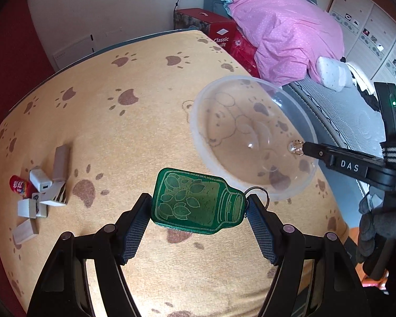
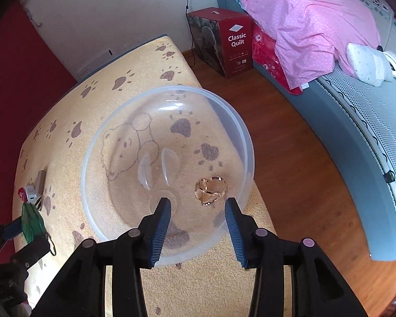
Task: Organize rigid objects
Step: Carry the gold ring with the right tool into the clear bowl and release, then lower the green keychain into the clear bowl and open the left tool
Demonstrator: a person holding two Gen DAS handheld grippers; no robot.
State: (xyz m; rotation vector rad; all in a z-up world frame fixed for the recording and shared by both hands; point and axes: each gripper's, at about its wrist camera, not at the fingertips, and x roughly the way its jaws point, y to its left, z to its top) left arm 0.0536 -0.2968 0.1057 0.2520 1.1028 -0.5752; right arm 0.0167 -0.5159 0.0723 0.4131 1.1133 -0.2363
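Note:
My left gripper [image 1: 199, 200] is shut on a green jar-shaped keychain [image 1: 198, 200], held flat above the yellow paw-print cloth [image 1: 118, 132]. Its metal ring [image 1: 258, 191] hangs by the right finger. A clear plastic bowl [image 1: 195, 132] stands to the right near the table's edge. In the right wrist view my right gripper [image 2: 198, 202] is open over the bowl [image 2: 84, 174]. A small gold heart-shaped trinket [image 2: 211, 190] lies inside, just beyond the right pad and apart from both. The left gripper with the keychain [image 2: 33, 222] shows at the lower left.
A pile of small items sits at the cloth's left: wooden blocks [image 1: 60, 161], a white charger [image 1: 41, 182], a red tube [image 1: 18, 186]. Right of the table lie wood floor [image 2: 290, 158], a red quilt box [image 2: 224, 42] and a bed with a pink quilt [image 2: 316, 21].

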